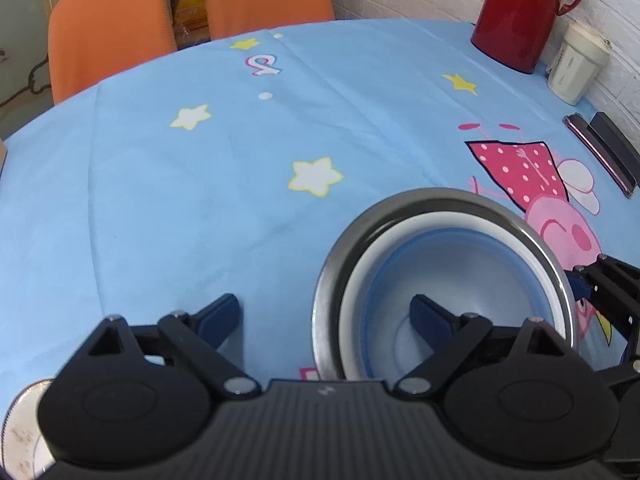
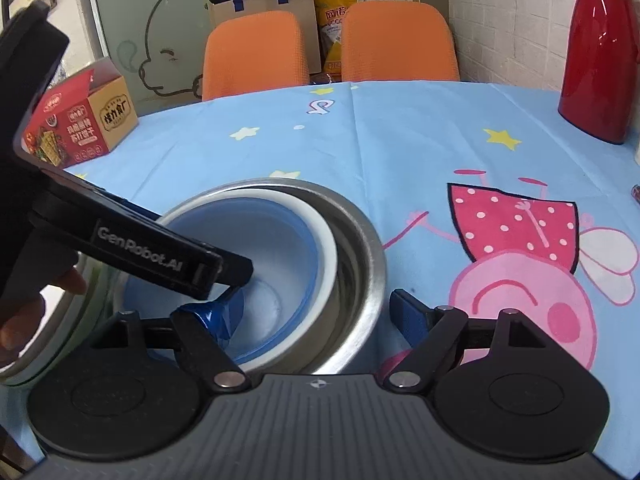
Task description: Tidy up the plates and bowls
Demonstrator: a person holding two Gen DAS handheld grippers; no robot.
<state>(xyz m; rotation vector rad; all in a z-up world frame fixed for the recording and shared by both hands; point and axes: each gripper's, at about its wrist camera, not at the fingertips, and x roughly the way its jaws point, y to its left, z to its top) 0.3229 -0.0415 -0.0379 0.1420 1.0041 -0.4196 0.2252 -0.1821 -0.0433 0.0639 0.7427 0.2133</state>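
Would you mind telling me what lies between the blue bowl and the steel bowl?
A white bowl sits nested between the blue bowl and the steel bowl; its rim shows in both wrist views.

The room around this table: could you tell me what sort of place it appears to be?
Probably a dining corner in a home or small staff room. A round table under a blue cartoon tablecloth, two orange chairs pushed up to it, and a red thermos jug against the white brick wall suggest so.
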